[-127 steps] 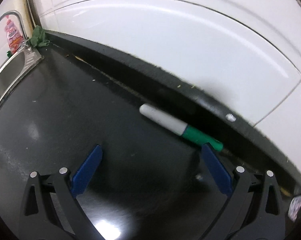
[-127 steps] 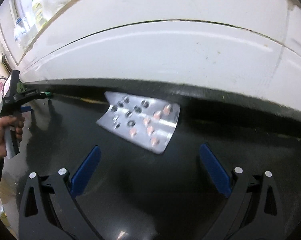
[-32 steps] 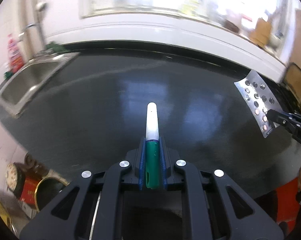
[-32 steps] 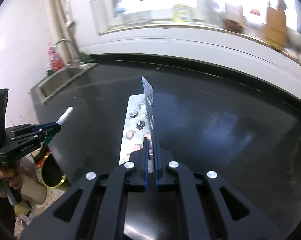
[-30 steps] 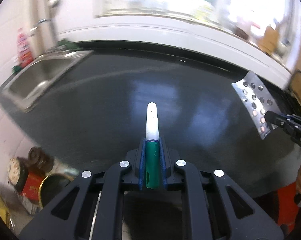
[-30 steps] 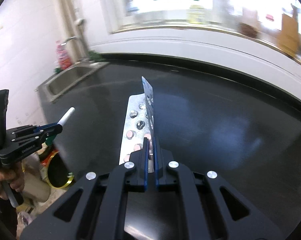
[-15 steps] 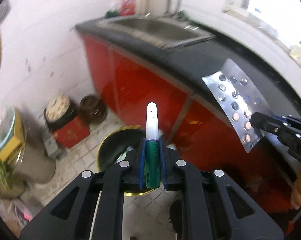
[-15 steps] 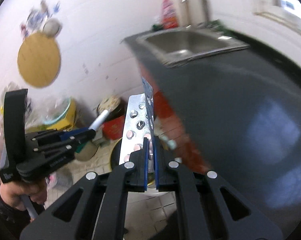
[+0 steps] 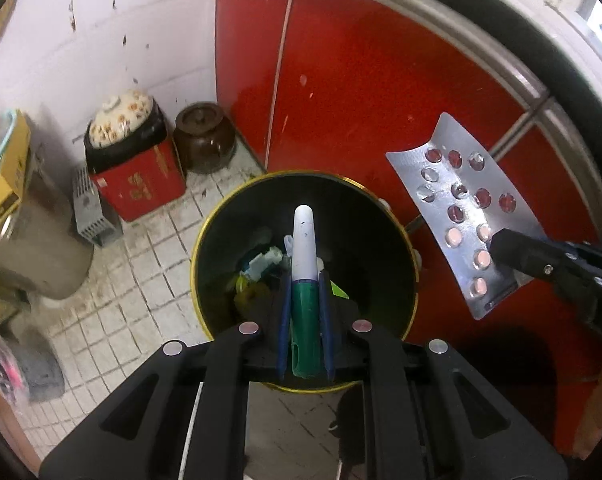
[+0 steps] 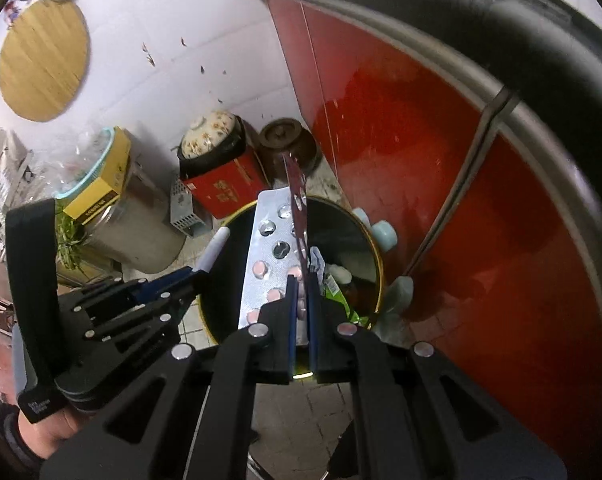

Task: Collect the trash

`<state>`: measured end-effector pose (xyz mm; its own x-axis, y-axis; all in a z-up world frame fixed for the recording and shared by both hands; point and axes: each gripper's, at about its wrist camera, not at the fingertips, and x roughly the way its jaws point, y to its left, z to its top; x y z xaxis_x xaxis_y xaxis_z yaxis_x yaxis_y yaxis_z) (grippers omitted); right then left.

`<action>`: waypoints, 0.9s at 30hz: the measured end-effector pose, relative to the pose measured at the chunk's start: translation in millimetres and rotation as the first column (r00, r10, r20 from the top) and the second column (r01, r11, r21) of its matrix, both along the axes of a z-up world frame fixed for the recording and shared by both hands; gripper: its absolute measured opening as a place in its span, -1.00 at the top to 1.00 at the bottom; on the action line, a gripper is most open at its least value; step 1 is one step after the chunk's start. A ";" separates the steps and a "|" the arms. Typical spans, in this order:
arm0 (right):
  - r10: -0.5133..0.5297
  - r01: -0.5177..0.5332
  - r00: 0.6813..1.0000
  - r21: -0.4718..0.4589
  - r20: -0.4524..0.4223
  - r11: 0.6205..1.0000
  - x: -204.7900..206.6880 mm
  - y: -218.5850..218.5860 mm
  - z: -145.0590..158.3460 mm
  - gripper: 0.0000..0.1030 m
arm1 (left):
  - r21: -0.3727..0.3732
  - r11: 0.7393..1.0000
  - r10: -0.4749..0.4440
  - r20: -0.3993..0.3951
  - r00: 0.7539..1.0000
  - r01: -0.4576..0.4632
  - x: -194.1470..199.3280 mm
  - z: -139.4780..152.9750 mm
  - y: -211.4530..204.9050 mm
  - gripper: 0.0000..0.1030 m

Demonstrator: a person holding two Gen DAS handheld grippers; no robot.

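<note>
Left tongs [image 9: 305, 280] clamping marker [image 9: 305, 236], right tongs [image 10: 301, 284] clamping blister pack [image 10: 267, 256], above bin [image 9: 205, 240].

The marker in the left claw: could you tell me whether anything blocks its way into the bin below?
Nothing visible does. The marker hangs over the open mouth of the bin, which has no lid and already holds some rubbish. The pill sheet is off to the side.

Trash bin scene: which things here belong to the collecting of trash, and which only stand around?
Belong to the job:
- marker, clamped in the left gripper above the bin
- pill blister pack, clamped in the right gripper
- black trash bin with a gold rim, already holding litter

Only standing around:
- brown jar
- red box
- flowered lid
- red cabinet doors
</note>
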<state>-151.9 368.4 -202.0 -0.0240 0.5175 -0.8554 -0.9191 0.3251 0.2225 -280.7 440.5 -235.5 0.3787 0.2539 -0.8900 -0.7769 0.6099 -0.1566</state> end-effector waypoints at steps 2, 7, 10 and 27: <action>0.000 0.000 1.000 -0.014 -0.002 1.000 1.6 5.5 -7.3 0.89 | -0.006 1.000 0.002 -0.005 1.000 -0.002 1.0 -8.4 4.5 0.75; -0.007 0.006 1.000 -0.033 -0.015 0.999 6.6 16.0 -19.5 0.89 | -0.001 1.000 -0.005 -0.007 1.000 0.005 5.6 -17.0 8.5 0.75; -0.005 0.004 1.000 -0.057 -0.031 0.998 11.9 21.0 -24.2 0.74 | -0.009 1.000 -0.006 -0.003 1.000 0.006 7.5 -19.9 11.2 0.02; 0.081 -0.081 0.997 0.042 -0.006 0.996 -8.0 -34.5 30.1 -0.65 | 0.036 0.995 0.090 0.033 0.995 -0.091 -25.2 12.5 -11.4 -0.83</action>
